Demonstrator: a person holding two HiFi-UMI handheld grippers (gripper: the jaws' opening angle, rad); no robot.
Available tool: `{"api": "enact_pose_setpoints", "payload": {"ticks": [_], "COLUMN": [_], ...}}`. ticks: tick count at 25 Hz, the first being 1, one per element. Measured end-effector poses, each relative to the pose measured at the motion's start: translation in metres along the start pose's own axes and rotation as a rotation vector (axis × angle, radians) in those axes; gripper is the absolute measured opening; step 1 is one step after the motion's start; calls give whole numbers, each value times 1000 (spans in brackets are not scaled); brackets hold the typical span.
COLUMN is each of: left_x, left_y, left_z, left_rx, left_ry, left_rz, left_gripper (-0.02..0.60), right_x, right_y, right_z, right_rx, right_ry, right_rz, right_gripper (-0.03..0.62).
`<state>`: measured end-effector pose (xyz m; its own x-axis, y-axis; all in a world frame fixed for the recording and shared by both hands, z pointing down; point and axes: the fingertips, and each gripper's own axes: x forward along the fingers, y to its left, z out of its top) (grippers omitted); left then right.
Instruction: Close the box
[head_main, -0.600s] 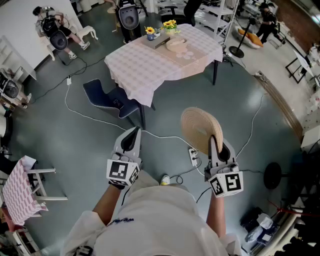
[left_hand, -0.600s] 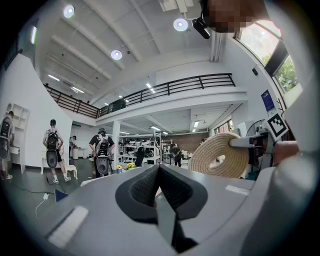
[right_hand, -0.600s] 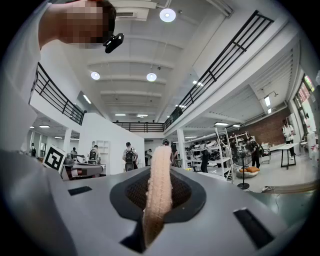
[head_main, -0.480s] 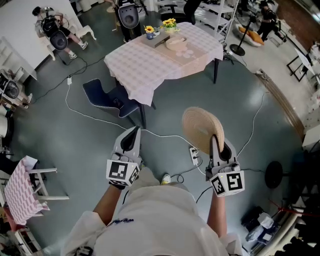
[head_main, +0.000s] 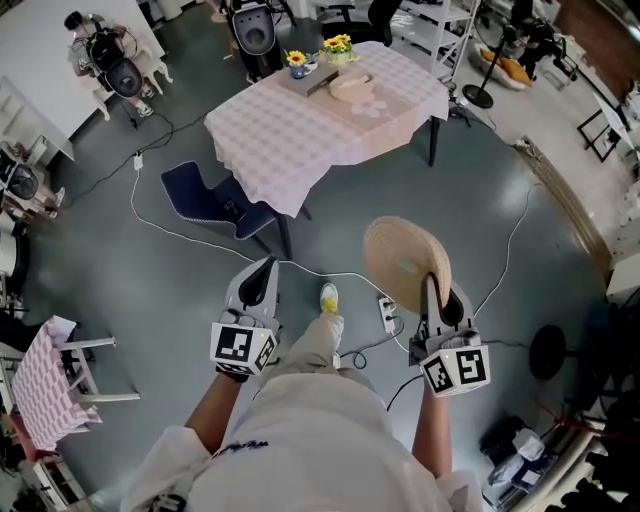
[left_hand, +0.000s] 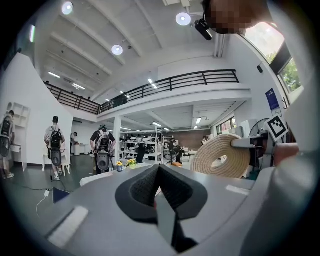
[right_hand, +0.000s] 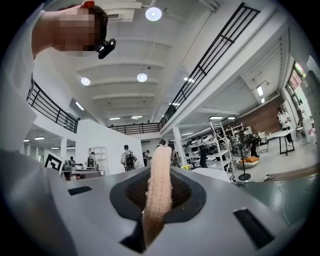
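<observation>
The right claw (head_main: 431, 283) grips the woven lid (head_main: 398, 256) by its rim. The left claw (head_main: 263, 270) is closed on nothing. The box (head_main: 350, 87) sits on the table (head_main: 280, 140), well apart from both.

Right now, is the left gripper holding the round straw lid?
No, the straw lid is pinched on its edge in the right gripper, while the left gripper is shut with nothing in it.

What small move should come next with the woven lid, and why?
Probably a step toward the table: the right gripper is shut on the woven lid, while what looks like its round box stands on the far side of the table, well out of reach.
</observation>
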<state>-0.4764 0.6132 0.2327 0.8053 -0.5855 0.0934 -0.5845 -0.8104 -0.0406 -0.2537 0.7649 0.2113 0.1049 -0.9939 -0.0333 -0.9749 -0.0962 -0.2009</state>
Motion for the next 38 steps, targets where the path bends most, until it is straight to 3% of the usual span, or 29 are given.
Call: {"api": "enact_pose_setpoints", "payload": {"ticks": [13, 19, 24, 29, 38], "left_x": [130, 204, 256, 285, 333], "left_y": [27, 34, 61, 87, 94], "left_z": [-12, -7, -2, -9, -13], "left_rx": [-49, -84, -97, -127, -127], "left_ry": [15, -4, -20, -10, 15], "left_rz": [-41, -52, -19, 4, -27], "left_gripper": [0, 0, 0, 0, 0], "right_x": [83, 143, 203, 244, 286], "right_y": [-62, -94, -114, -125, -155], "right_z": [-1, 10, 20, 20, 13], "right_rx": [7, -32, -69, -82, -54], "right_ry": [65, 118, 137, 165, 175], "right_rz": [-24, 4, 49, 62, 38], "right_gripper": [37, 37, 37, 37, 37]}}
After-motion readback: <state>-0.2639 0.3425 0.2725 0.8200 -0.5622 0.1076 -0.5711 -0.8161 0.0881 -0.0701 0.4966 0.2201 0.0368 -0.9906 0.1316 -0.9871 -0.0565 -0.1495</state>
